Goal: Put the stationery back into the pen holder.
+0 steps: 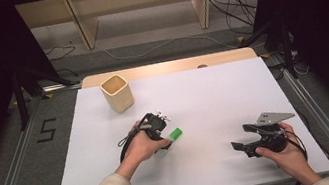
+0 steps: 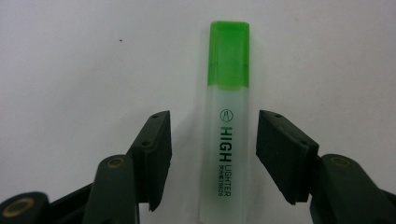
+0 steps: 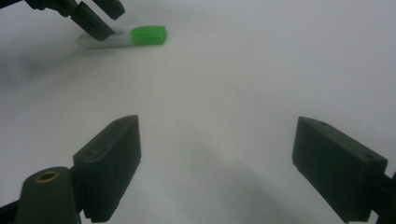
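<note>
Wooden and pale, the square cup (image 1: 117,93) stood on the far left part of the white table (image 1: 212,89), upright and with nothing visible inside, well apart from your hands. Nearer to you and a little to the right of it, your left hand (image 1: 142,146) held the left gripper (image 2: 214,158) pointing down at the table. In the left gripper view its two black jaws stood apart on both sides of the highlighter (image 2: 227,126), and a clear strip of white table showed between each pad and the pen body, so the gripper was released and pressed on nothing. The highlighter lay flat on the table, near the middle and a little to the left, with its clear body between the jaws and its green cap (image 2: 229,53) pointing away from the gripper. In the high view the green cap stuck out to the right of your left hand. Further right, near the right front edge of the table, your right hand (image 1: 286,153) held the right gripper (image 3: 215,168) low over bare table. Its jaws were wide apart and nothing was between them. It pointed to the left, toward the highlighter, and was well apart from it.
</note>
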{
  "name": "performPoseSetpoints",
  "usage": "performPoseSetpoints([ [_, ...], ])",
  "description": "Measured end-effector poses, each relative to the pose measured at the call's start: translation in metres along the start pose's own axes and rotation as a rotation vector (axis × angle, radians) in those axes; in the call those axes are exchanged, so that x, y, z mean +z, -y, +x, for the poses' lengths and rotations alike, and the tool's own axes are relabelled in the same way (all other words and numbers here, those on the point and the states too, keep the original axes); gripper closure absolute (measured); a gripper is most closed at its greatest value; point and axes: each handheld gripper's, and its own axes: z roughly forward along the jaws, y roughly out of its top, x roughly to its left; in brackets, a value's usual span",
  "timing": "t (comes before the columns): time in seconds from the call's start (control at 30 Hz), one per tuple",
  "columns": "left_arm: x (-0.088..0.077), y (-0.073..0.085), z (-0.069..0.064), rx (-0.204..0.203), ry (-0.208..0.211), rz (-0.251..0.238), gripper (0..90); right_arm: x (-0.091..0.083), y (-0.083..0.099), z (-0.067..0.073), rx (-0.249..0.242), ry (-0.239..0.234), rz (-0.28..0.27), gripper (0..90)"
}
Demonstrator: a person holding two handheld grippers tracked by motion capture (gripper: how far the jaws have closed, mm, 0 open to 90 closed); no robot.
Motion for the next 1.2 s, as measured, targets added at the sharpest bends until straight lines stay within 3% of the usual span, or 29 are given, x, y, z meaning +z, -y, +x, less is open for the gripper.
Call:
performPoseSetpoints([
  [0.1, 0.004, -0.004, -0.001, 0.02, 0.02, 0.05, 48.3, 0.0, 0.0, 0.0, 0.0, 0.0, 0.0, 16.3],
  [0.5, 0.009, -0.011, -0.003, 0.049, 0.032, 0.127, 56.4, 0.0, 0.0, 0.0, -0.001, 0.0, 0.0, 16.3],
  [1.07, 0.012, -0.014, -0.005, 0.032, 0.029, 0.152, 65.6, 0.0, 0.0, -0.001, -0.001, -0.001, 0.0, 16.3],
  [1.2, 0.012, -0.015, -0.004, 0.044, 0.027, 0.164, 65.9, 0.0, 0.0, 0.0, -0.002, -0.001, 0.0, 16.3],
])
